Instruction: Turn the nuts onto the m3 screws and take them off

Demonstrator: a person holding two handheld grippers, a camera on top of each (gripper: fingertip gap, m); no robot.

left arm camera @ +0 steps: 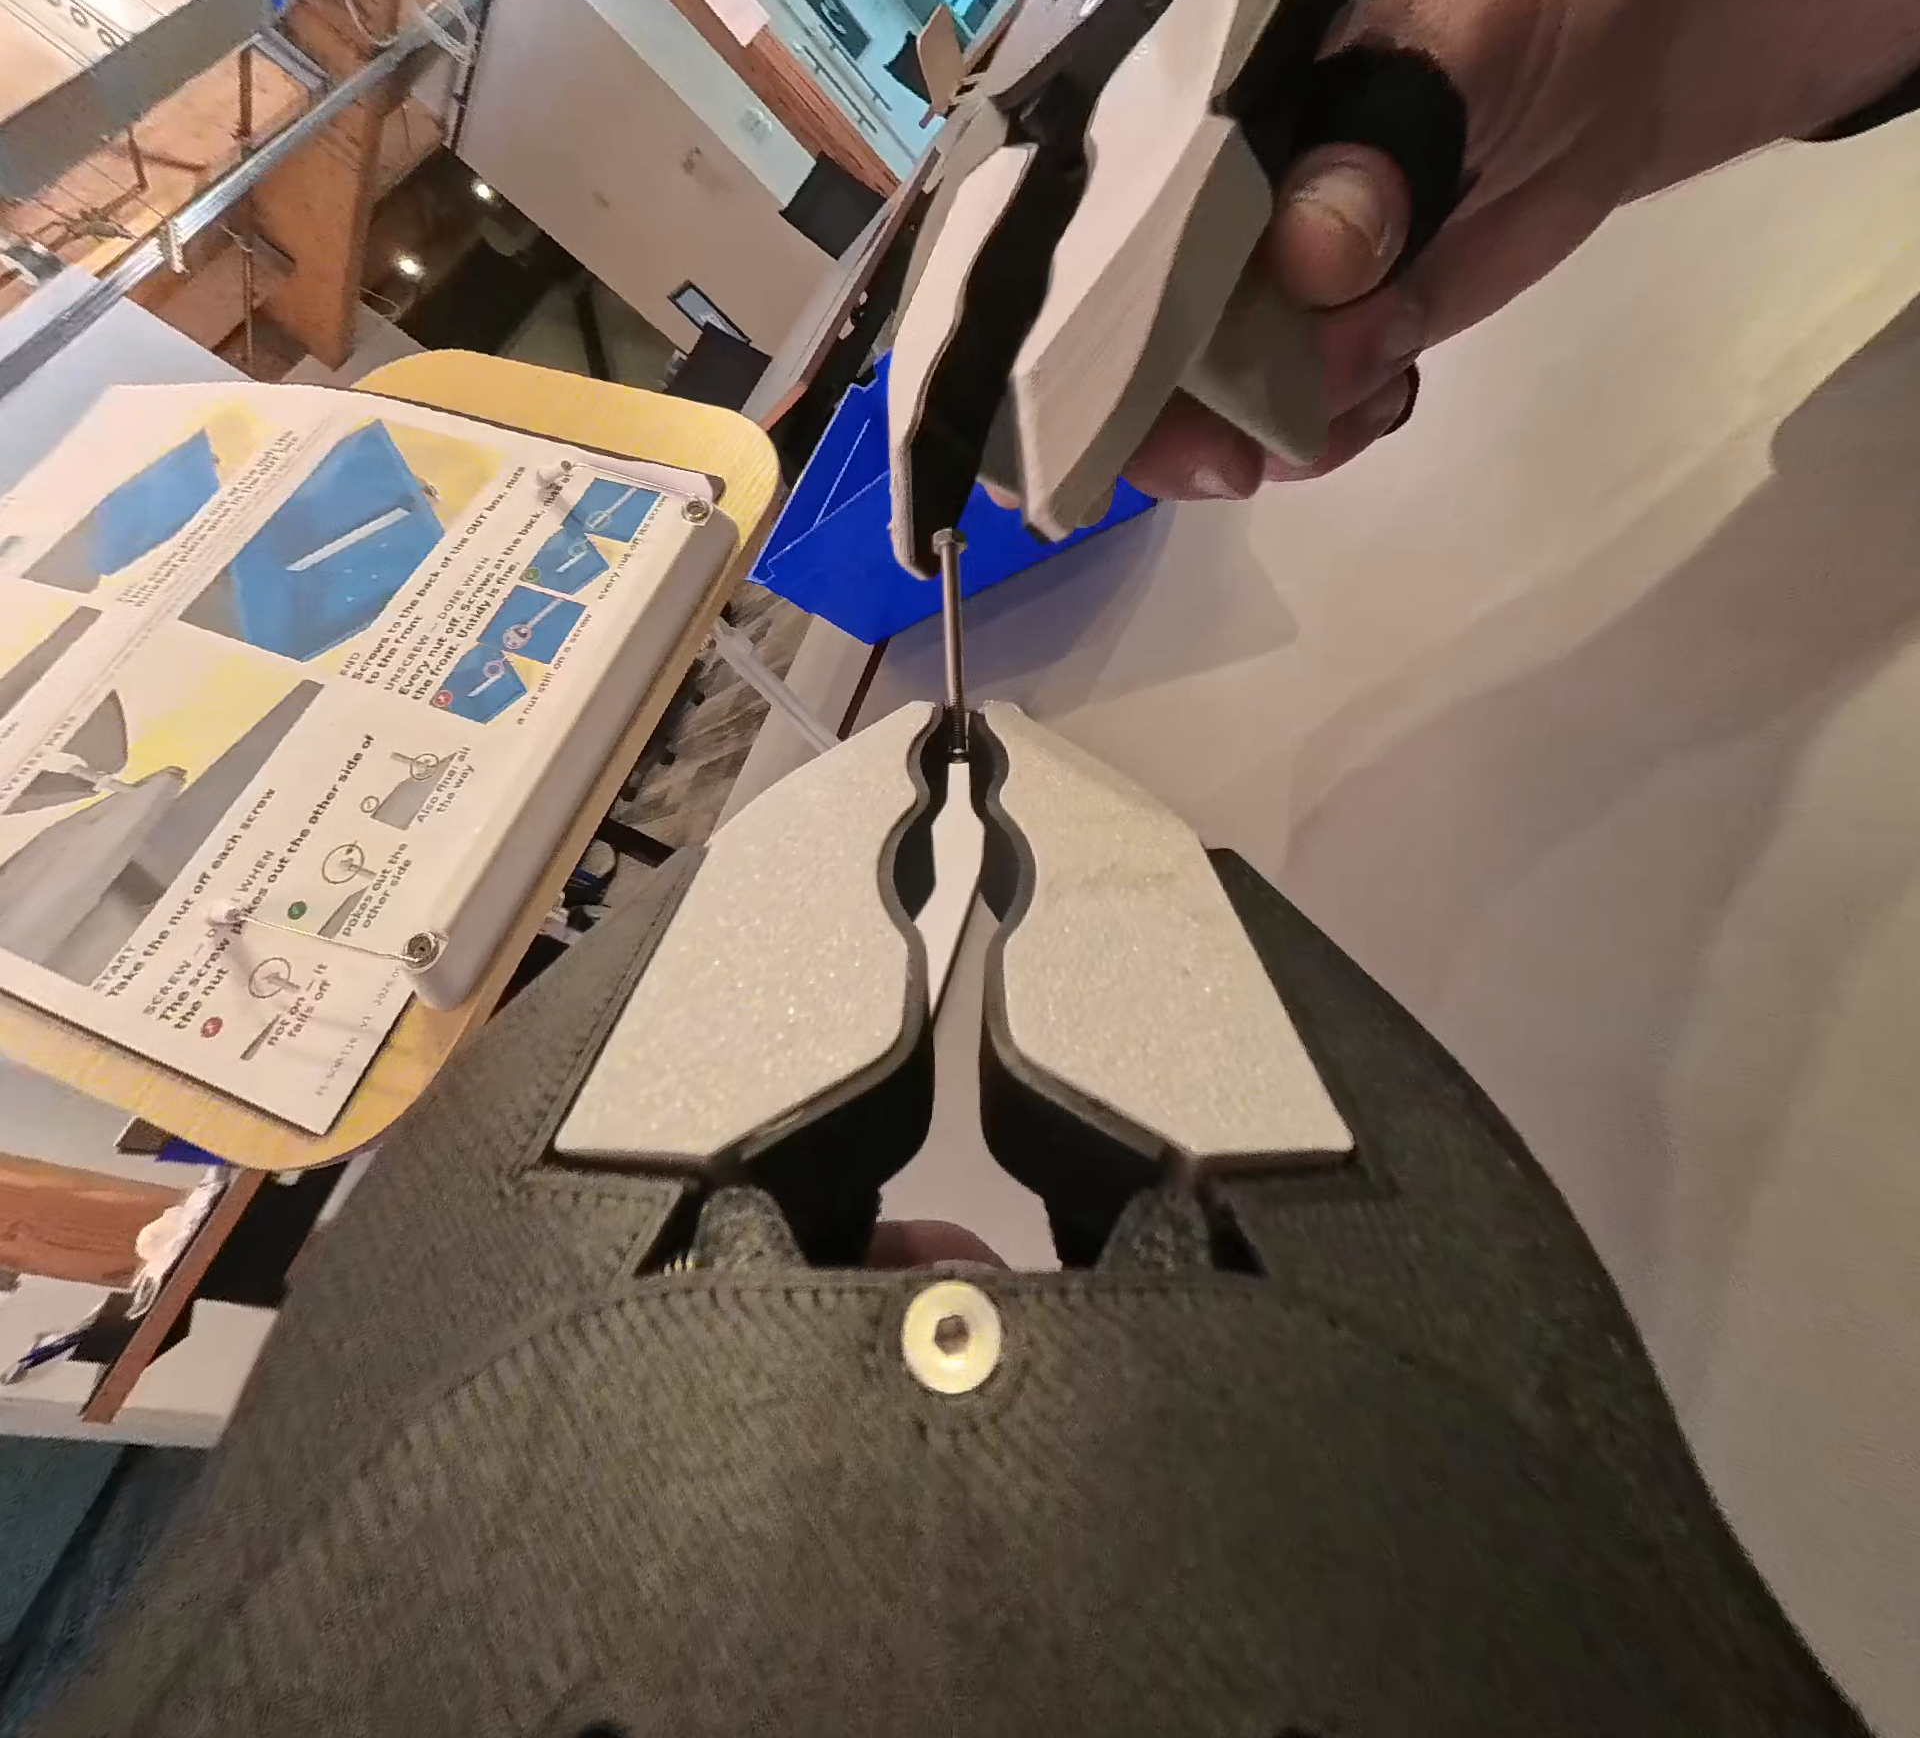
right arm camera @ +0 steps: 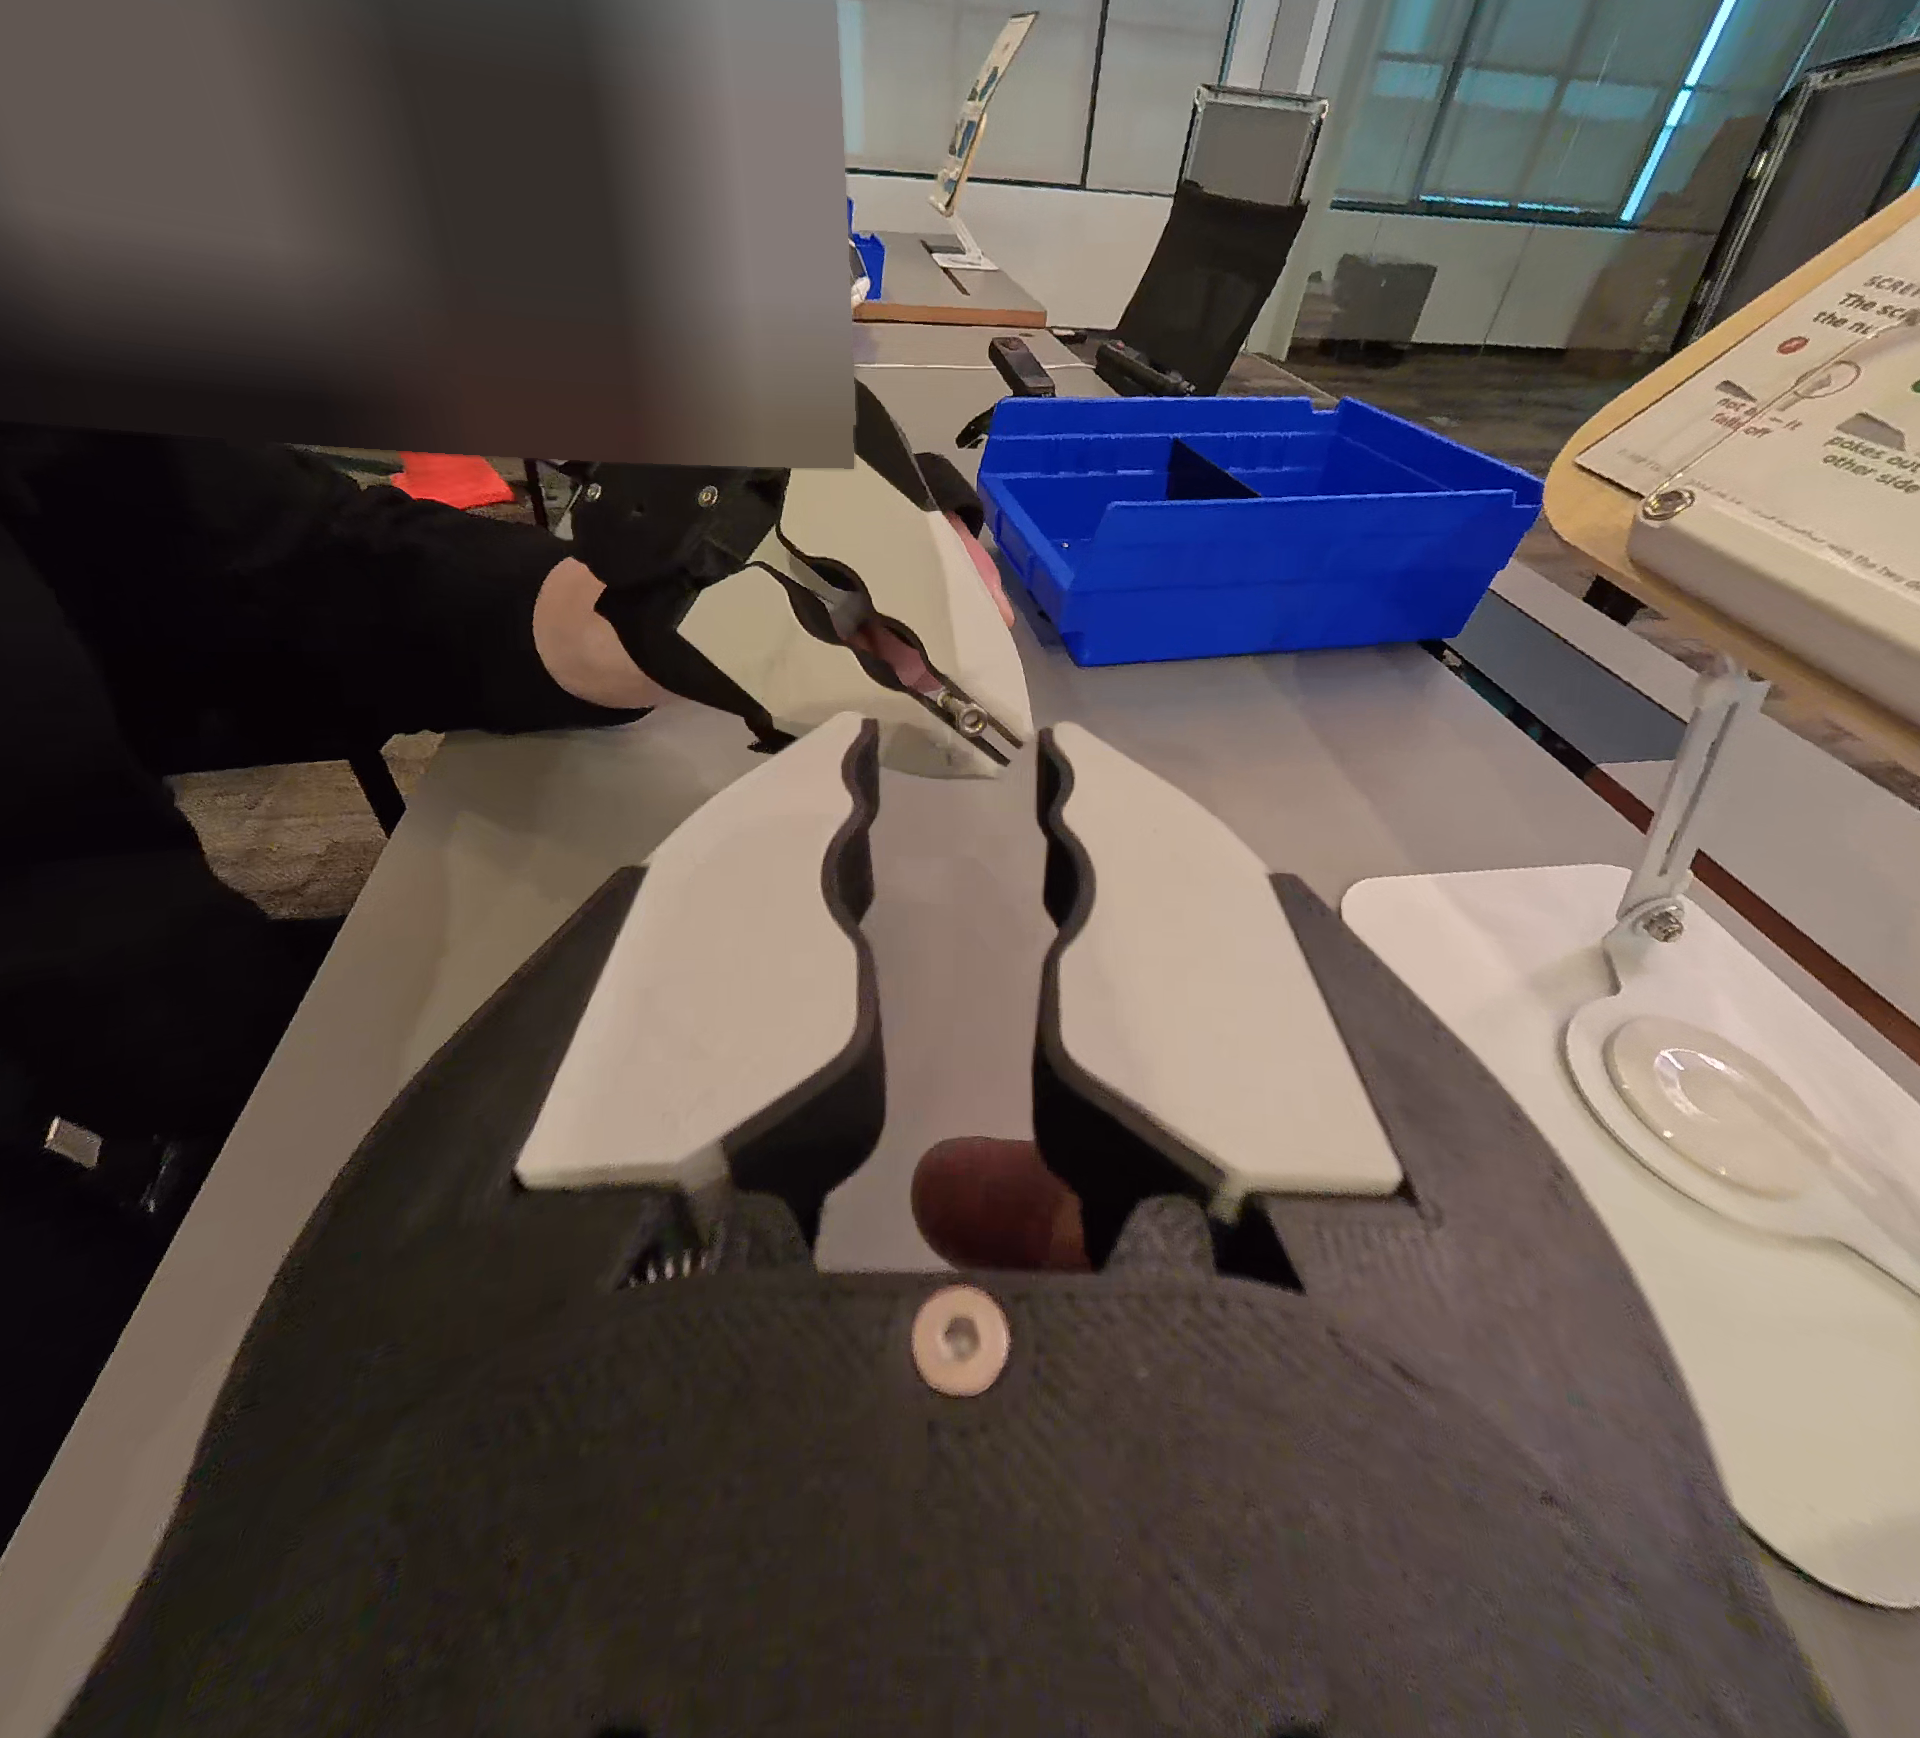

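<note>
Up close in the left wrist view, the left gripper [left arm camera: 957, 732] has its two white fingers pinched together on the bottom end of a thin dark screw [left arm camera: 951, 639]. The screw stands up from the tips, nearly straight. Its head reaches the right gripper [left arm camera: 971, 535], which comes down from above with a hand [left arm camera: 1455, 171] around it. The right gripper's tips sit at the screw's head with a small gap between them; I cannot tell if they touch it. A picture sheet on a wooden board [left arm camera: 665, 431] is to the left, and a blue bin [left arm camera: 862, 535] is behind.

Over in the right wrist view, the right gripper [right arm camera: 956, 743] has its fingers spread apart with nothing between them. Just past its tips, the left gripper [right arm camera: 971, 724] squeezes something small and shiny. I cannot tell from here if it is a nut or the end of the screw. The blue bin [right arm camera: 1247, 587] sits on the grey table [right arm camera: 1299, 753] behind it. A white stand [right arm camera: 1507, 961] is on the right.
</note>
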